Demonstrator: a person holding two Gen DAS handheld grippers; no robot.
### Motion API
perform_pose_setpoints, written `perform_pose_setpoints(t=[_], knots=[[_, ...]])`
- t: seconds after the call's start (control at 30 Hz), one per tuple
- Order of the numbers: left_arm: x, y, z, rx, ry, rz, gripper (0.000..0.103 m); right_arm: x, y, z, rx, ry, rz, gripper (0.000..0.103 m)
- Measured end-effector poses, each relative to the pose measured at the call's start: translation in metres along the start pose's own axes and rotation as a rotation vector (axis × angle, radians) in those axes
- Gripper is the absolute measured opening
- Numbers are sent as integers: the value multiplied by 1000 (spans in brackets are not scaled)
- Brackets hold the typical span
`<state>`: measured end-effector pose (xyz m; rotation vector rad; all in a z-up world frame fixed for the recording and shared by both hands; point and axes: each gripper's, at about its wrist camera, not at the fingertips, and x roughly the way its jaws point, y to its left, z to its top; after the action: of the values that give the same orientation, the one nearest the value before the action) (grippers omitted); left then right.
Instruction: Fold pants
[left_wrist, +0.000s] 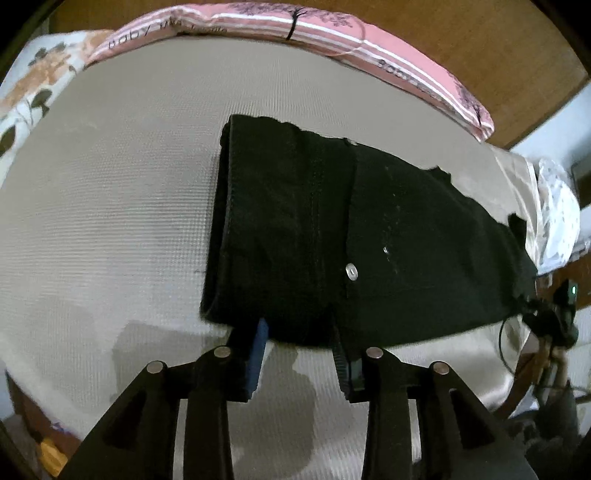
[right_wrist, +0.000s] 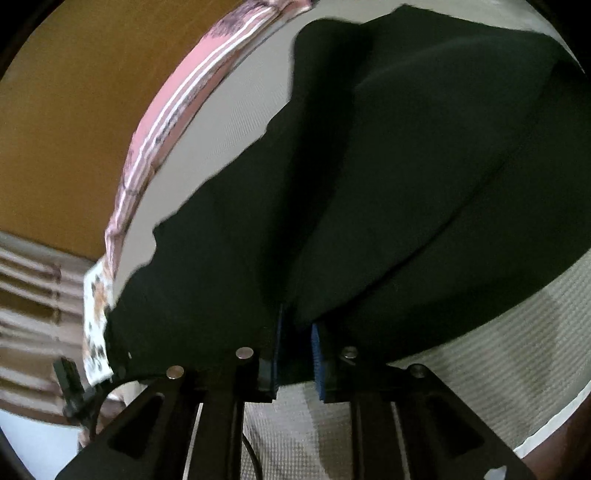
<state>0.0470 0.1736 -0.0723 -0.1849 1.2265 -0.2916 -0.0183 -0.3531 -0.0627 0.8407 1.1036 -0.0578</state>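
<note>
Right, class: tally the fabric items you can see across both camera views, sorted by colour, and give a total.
Black: 1, the pants
Beige: 1, the textured bedsheet
Pink striped: 1, the blanket
White floral: 1, the cloth
Total: 4

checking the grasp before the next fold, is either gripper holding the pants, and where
Neither clearly. The left gripper stands open at the near edge of the pants. The right gripper straddles the near edge too, but whether its pads pinch the cloth cannot be told.

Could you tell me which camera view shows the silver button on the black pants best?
The left wrist view: the button shines clearly on the pants. The right wrist view shows only dark fabric, no button.
</note>
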Motion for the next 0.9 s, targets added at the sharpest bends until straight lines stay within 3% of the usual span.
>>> perform_pose_setpoints(t=[0.1, 0.23, 0.6, 0.9], knots=[[-16, -8, -7, 53, -16, 44, 35, -11, -16, 13, 38, -53, -2, 22], [-28, -32, -6, 111, -61, 41, 36, -28, -41, 33, 76, -127, -25, 22], [31, -196, 15, 483, -13, -193, 39, -60, -100, 93, 158, -261, -71, 20], [84, -317, -18, 825, 75, -247, 39, -68, -122, 129, 179, -248, -73, 21]])
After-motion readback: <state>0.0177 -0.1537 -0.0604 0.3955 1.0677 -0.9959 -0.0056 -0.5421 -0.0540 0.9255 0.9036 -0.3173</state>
